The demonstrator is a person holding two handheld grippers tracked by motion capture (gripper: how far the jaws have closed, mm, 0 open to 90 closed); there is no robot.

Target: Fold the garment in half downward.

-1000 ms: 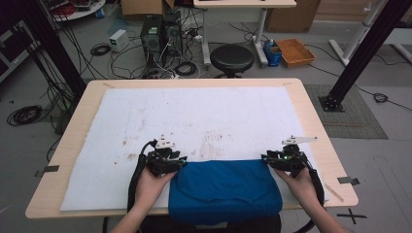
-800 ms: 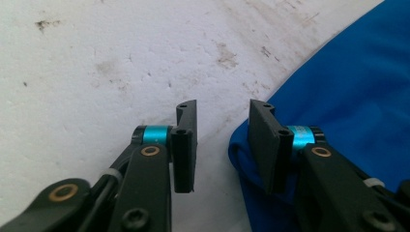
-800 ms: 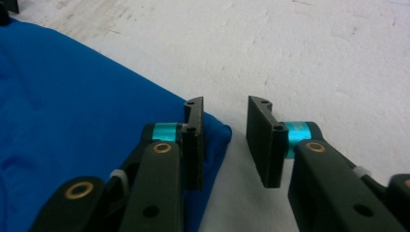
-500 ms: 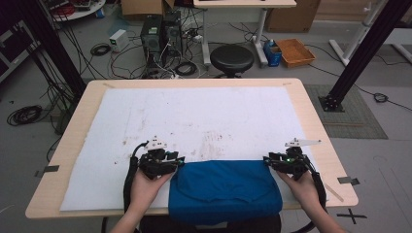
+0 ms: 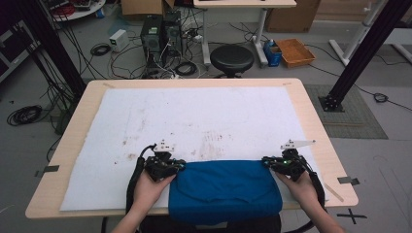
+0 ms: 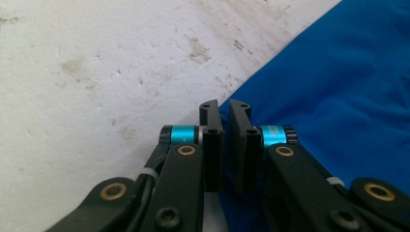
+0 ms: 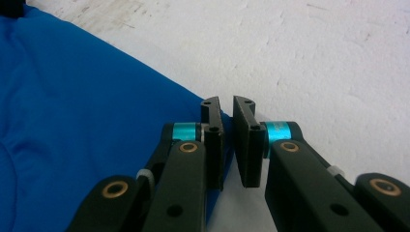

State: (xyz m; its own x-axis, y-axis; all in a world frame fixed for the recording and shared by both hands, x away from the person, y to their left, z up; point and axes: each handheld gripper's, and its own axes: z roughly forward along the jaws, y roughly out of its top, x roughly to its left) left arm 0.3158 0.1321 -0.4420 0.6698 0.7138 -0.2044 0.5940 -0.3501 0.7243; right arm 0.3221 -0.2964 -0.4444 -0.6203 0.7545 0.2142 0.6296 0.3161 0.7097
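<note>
A blue cloth (image 5: pixel 224 190) lies folded at the near edge of the tabletop (image 5: pixel 311 110), on a stained white mat (image 5: pixel 204 121), with its front hanging a little over the edge. It sits between the two claws, and each claw is at one of its far corners.

The left claw (image 5: pixel 176 165) is at the cloth's far left corner. In the left claw view its jaws have just been closing and now stand almost together, with only a thin slit between them. The corner of the cloth (image 6: pixel 338 96) runs up to the right jaw and into that slit, so the left claw (image 6: pixel 226 108) looks clamped on the cloth's edge. To the left of the jaws lies bare mat (image 6: pixel 96 72); to their right and ahead, the blue spreads out.

The right claw (image 5: pixel 270 162) is at the far right corner. Its jaws have also just been closing and are nearly together. In the right claw view the cloth (image 7: pixel 72 121) lies to the left of the jaws and its edge reaches the left jaw of the right claw (image 7: pixel 226 107) and tucks in between the pair, so this claw too appears pinched on the cloth. To the right of the jaws and ahead of them is mat (image 7: pixel 314 58).

A hand (image 5: pixel 145 187) holds the left claw from behind, and the other hand (image 5: pixel 302 187) holds the right one.
</note>
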